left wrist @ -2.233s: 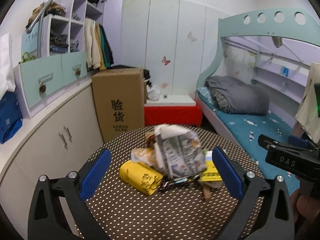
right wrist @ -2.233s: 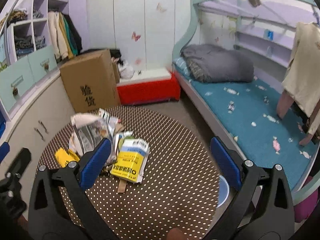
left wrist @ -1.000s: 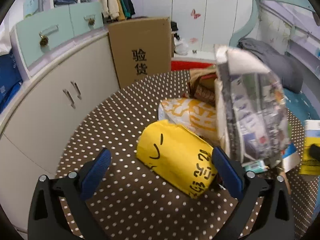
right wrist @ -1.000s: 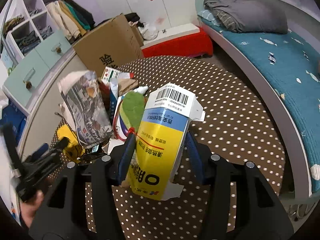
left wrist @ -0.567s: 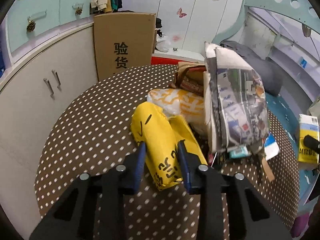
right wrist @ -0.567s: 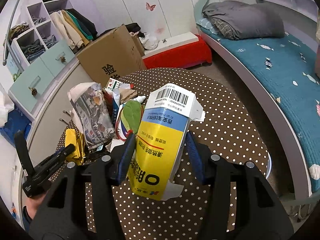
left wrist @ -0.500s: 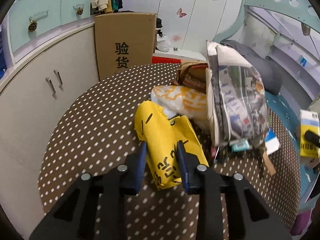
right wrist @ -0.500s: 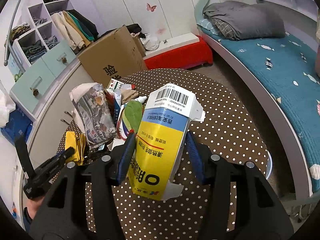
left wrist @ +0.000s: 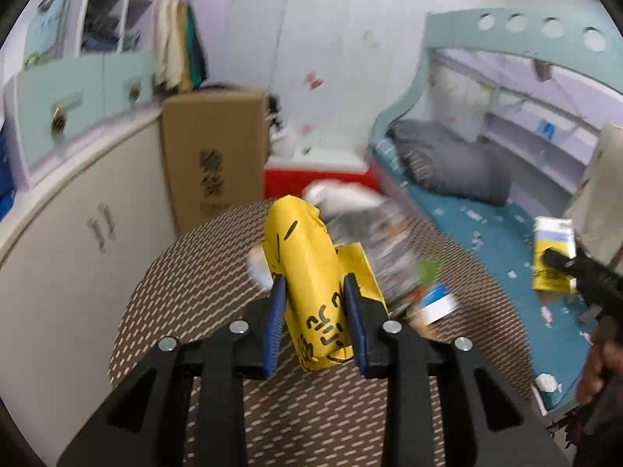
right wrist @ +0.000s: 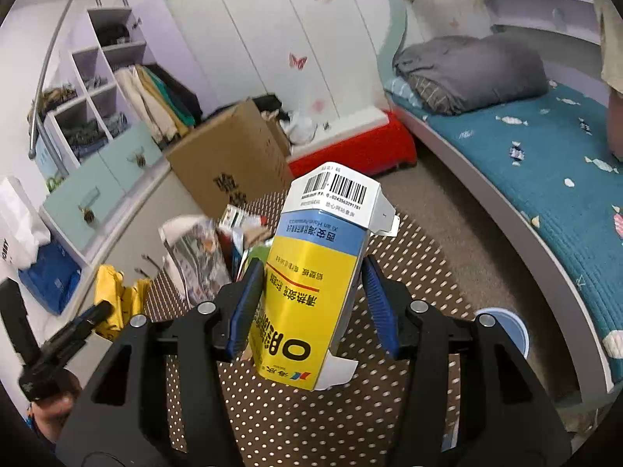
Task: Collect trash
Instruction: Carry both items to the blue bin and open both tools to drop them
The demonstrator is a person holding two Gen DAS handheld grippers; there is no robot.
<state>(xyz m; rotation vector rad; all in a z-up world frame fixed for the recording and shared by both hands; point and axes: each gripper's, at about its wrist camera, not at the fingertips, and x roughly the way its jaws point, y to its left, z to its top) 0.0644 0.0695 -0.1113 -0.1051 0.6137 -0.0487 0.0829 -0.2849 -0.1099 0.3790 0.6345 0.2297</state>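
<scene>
Round table (right wrist: 409,257): brown cloth with white dots, filling the near centre of both wrist views. It serves as the sorting surface, and the rubbish is heaped toward its far left.
Cardboard box (right wrist: 229,167): stands on the floor beyond the table's far edge, against the cabinets. Whether it is the bin for the trash cannot be told.
Trash pile (right wrist: 202,249): a standing printed paper bag with smaller packets behind it, left on the table. These are the pieces you have yet to collect.
Blue bucket (right wrist: 502,329): only its rim shows on the floor past the table's near right edge. In my judgement it is a likely drop point.
Yellow and blue carton (right wrist: 311,288): you hold it upright, barcode flap at the far end, clear of the tabletop. The pads bear on its two long sides so the empty box keeps its shape.
Yellow paper bag (left wrist: 311,280): crumpled, pinched at its near end and raised off the cloth, so the free end points away from you.
Right gripper (right wrist: 313,303): clenched on the carton.
Left gripper (left wrist: 313,321): clamped on the yellow bag, which fills the gap between the pads.
Stage: both pieces are in hand; carrying them to a bin appears to be next.
</scene>
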